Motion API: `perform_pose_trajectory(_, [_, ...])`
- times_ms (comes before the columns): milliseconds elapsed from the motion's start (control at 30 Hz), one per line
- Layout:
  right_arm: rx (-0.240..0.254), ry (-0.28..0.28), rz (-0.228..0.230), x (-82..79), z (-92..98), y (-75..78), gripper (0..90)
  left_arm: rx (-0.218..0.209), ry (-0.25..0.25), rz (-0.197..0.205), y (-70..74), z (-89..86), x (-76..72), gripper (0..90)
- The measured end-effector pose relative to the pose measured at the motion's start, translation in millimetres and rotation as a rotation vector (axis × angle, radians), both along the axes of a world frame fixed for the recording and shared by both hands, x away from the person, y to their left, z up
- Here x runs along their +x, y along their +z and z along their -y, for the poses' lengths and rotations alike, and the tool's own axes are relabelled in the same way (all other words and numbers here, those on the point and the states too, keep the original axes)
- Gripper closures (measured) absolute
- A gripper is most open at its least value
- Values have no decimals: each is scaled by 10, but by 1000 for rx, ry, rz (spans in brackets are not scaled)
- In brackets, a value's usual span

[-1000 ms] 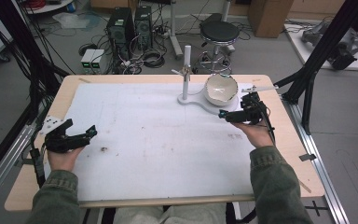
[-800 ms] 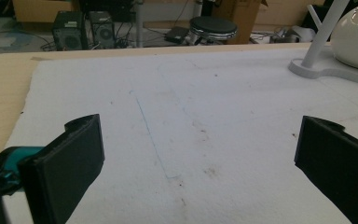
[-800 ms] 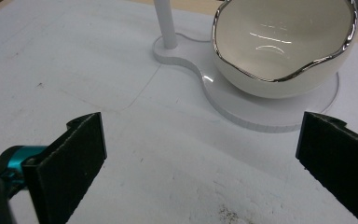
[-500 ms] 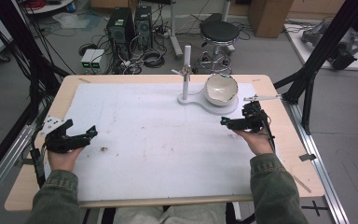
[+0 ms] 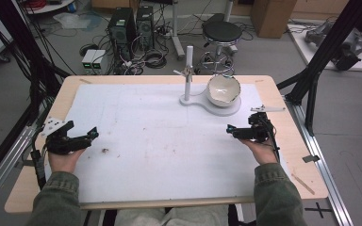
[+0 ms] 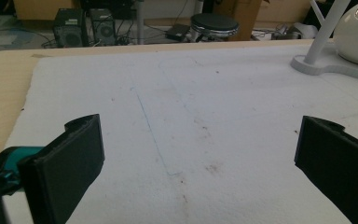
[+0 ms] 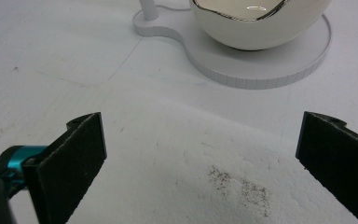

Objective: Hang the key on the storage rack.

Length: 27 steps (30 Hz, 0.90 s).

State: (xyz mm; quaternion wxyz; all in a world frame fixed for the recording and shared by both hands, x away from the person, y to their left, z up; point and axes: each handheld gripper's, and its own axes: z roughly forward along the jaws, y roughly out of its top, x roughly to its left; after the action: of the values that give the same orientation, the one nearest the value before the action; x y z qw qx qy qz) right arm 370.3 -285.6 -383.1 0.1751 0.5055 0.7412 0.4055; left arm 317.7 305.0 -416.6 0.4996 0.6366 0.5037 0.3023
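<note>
on the right side of the white mat we hold our right gripper low over the surface, jaws spread wide with nothing between them. a second ago this gripper sat closer to the bowl, up near the edge of the white stand base; since then we have drawn it back toward ourselves, so it now rests well apart from the base. in the right gripper view the bowl and the stand base fill the top of the picture, with bare mat and a faint dark smudge between the jaws.

our left gripper lies at the left edge of the mat, just where it was a second ago, its jaws also wide apart and empty. in the left gripper view we see only plain mat ahead, with the stand's post and the bowl far off at the upper right. a small dark speck sits on the mat just beside this gripper.

the bowl sits upright on the round part of the stand base, beside the upright post, at the far right of the table.

we judge that the retreat of the right gripper means the bowl is set down and let go, and that both hands are settling to rest rather than reaching for it.
</note>
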Motion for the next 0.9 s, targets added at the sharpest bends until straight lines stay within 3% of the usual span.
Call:
perform_pose_trajectory(67, [11,-6,8,-19,8,-29,6,1,-1,-3,-1,3,2,19])
perform_pose_trajectory(167, [-11,-25,46,-52,12,-58,6,1,-1,-10,-6,6,5,19])
perform_pose_trajectory(467, [-38,-85,92,-124,47,-173,6,1,0,-15,-10,6,7,19])
perform_pose_trajectory(633, [-49,-154,135,-181,91,-227,6,-4,-6,-24,-16,1,18,19])
perform_pose_trajectory(700, [-32,-169,141,-201,106,-257,6,-11,-4,-22,-17,-1,21,19])
perform_pose_trajectory(900, [-52,-168,161,-203,94,-262,6,-9,-7,-25,-23,-5,31,19])
